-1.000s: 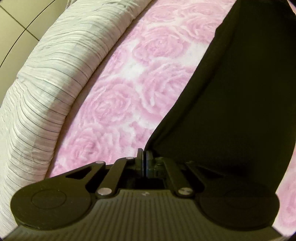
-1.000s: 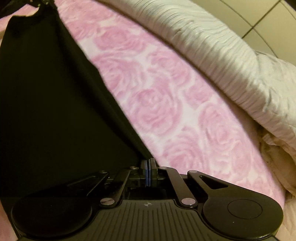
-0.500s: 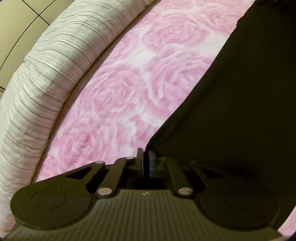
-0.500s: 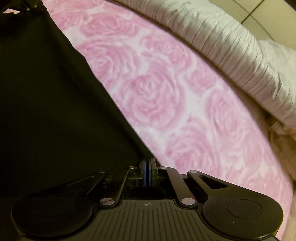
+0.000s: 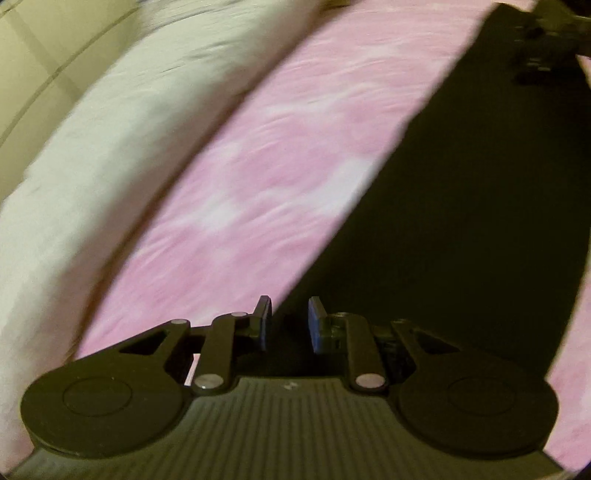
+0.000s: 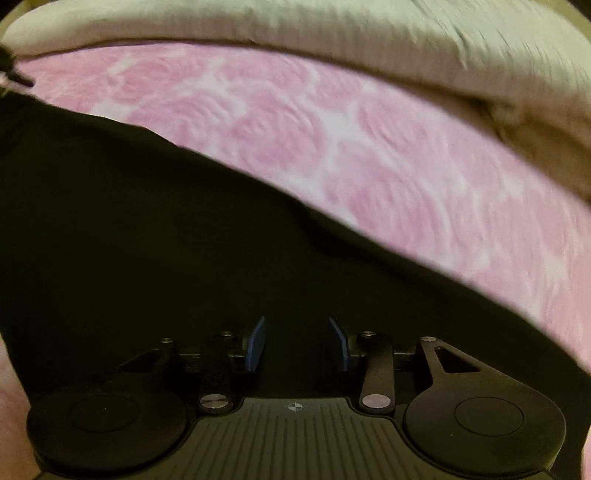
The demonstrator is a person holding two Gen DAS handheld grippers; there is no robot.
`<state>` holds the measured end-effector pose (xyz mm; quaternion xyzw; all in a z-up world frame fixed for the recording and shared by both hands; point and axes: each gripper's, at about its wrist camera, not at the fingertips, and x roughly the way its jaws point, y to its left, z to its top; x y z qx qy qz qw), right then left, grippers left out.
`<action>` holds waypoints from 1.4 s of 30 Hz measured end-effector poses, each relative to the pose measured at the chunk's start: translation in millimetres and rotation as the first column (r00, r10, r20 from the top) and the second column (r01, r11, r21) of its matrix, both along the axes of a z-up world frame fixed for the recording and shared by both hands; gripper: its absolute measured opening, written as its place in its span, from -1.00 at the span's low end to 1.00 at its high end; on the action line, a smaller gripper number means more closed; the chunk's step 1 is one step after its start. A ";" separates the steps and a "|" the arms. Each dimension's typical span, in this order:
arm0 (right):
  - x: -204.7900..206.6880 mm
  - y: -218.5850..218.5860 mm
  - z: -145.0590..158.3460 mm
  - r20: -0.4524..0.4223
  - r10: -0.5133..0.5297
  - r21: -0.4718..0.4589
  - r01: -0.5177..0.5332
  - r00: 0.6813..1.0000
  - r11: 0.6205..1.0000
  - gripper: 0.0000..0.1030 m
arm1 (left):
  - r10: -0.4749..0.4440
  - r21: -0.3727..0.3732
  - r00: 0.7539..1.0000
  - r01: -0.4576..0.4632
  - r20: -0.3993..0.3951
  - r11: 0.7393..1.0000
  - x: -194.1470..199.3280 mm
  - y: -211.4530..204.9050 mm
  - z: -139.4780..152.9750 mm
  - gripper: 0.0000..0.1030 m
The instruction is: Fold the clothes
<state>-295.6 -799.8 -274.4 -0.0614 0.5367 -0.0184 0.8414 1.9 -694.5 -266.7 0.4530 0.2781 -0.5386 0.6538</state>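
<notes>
A black garment (image 5: 461, 206) lies flat on the pink rose-patterned bedspread (image 5: 266, 177). My left gripper (image 5: 288, 317) hovers at its near left corner; the jaws are opening, the blue pads stand apart and no cloth is pinched between them. The other gripper shows as a dark shape at the garment's far corner. In the right wrist view the garment (image 6: 147, 240) fills the lower left. My right gripper (image 6: 297, 332) is over it with its jaws opening, a wide gap between the pads and only the cloth's flat surface below. Both views are motion-blurred.
A white ribbed quilt (image 5: 110, 155) runs along the bedspread's edge, with cream floor tiles (image 5: 33, 55) beyond it. In the right wrist view the same quilt (image 6: 332, 29) crosses the top above the pink bedspread (image 6: 369, 155).
Both grippers were shut on the garment's corners and have now opened and let go. Both have shifted, and the right one has rolled, so the garment's edge now runs across its view.
</notes>
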 end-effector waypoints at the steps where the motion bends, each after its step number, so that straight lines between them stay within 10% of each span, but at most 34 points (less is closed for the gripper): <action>1: -3.2 -5.1 -2.7 -0.009 -0.031 0.008 0.031 0.999 0.999 -0.21 | -0.032 0.006 0.999 0.032 -0.018 0.999 -8.3 -10.5 -4.0 -0.64; 8: -66.5 -60.1 7.4 -0.002 -0.238 -0.068 0.237 0.971 0.969 -0.20 | -0.070 0.052 0.996 0.073 -0.057 0.996 -15.9 -70.0 -40.6 -0.62; 10: -93.0 -76.5 12.6 0.029 -0.305 -0.089 0.307 0.952 0.948 -0.20 | -0.024 0.064 1.000 0.025 -0.016 0.998 -7.0 -76.6 -37.3 -0.30; 14: -136.8 -93.2 30.5 0.114 -0.426 -0.064 0.435 0.897 0.898 -0.19 | 0.023 0.095 0.994 -0.033 0.104 0.995 -4.5 -80.2 -21.1 -0.46; 20: -174.0 -38.3 51.6 0.192 -0.469 0.062 0.466 0.862 0.882 -0.13 | -0.197 0.028 0.973 0.195 0.121 0.980 -92.9 -68.2 10.7 -0.22; 23: -180.6 -2.4 44.7 0.168 -0.512 0.133 0.495 0.843 0.859 0.07 | -0.431 -0.009 0.898 0.434 0.090 0.901 -165.3 -53.8 6.8 -0.02; 27: -193.3 39.5 31.9 0.136 -0.578 0.178 0.554 0.805 0.813 0.14 | -0.683 0.000 0.715 0.691 0.150 0.723 -241.0 -36.4 -22.9 -0.01; 29: -199.9 57.2 28.8 0.135 -0.609 0.200 0.581 0.781 0.789 0.15 | -0.714 0.004 0.679 0.724 0.171 0.690 -258.2 -39.3 -40.8 -0.01; 36: -205.4 106.0 20.6 0.172 -0.662 0.225 0.625 0.729 0.747 0.17 | -0.578 -0.084 0.816 0.576 -0.003 0.813 -238.3 -78.5 -27.0 -0.83; 42: -178.9 122.0 14.8 0.261 -0.652 0.229 0.610 0.712 0.759 0.36 | -0.359 -0.174 0.897 0.322 -0.258 0.930 -179.3 -113.3 11.3 -0.85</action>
